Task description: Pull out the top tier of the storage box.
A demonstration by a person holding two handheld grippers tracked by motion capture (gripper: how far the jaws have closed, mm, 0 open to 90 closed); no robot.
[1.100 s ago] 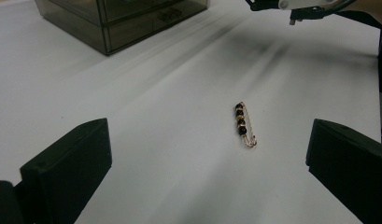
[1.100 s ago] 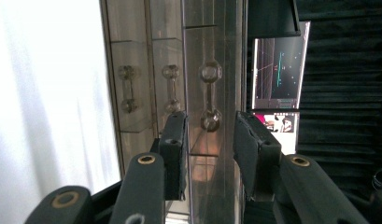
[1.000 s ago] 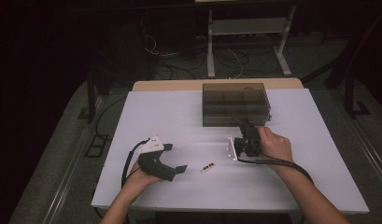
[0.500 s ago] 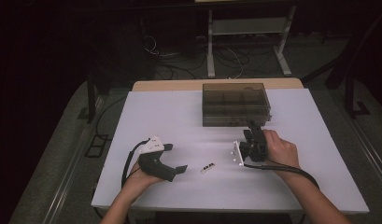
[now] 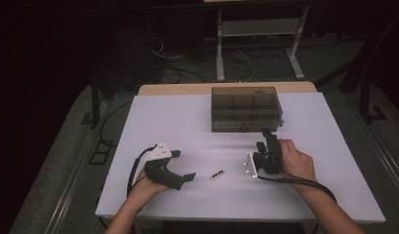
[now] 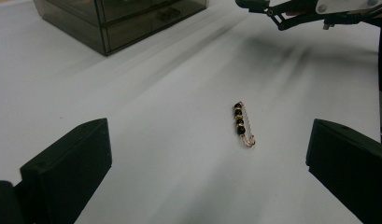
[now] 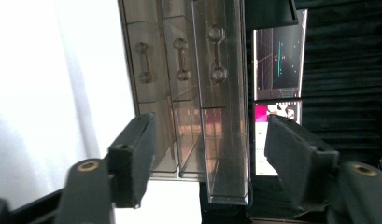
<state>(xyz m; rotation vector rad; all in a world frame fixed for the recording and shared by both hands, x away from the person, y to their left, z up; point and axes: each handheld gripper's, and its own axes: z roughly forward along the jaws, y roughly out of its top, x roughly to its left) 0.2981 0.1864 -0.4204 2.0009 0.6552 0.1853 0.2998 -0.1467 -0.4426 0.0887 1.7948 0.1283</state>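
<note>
beaded pin [image 6: 243, 124]: lies flat on the tabletop [image 5: 187, 126], between your two claws, untouched; in the high view it is the small pale thing [image 5: 216, 175] just right of the left claw.
drawer box [image 5: 246, 108]: smoky clear, at the far side of the tabletop; all drawer fronts with their dumbbell handles [image 7: 215, 53] look shut.
what changed: your right claw [image 5: 265, 134] has drawn back toward you from the box front over the last second and rolled onto its side; it now sits apart from the box, not touching it.
right claw state: jaws spread wide, nothing between them; its own view looks along the box front, turned sideways.
left claw [image 5: 187, 176]: has not moved; jaws wide and empty, aimed straight at the pin, which sits near, ahead of the gap.
left hand [image 5: 146, 187]: resting low on the tabletop.
meaning for task: looks like you backed off the drawer without opening it, so the pin has nowhere to go yet.
next, as a guess: either go back in for a handle with the right claw, or close the left claw on the pin first.
risk: pin is thin and flat, easy to push instead of pinch.
</note>
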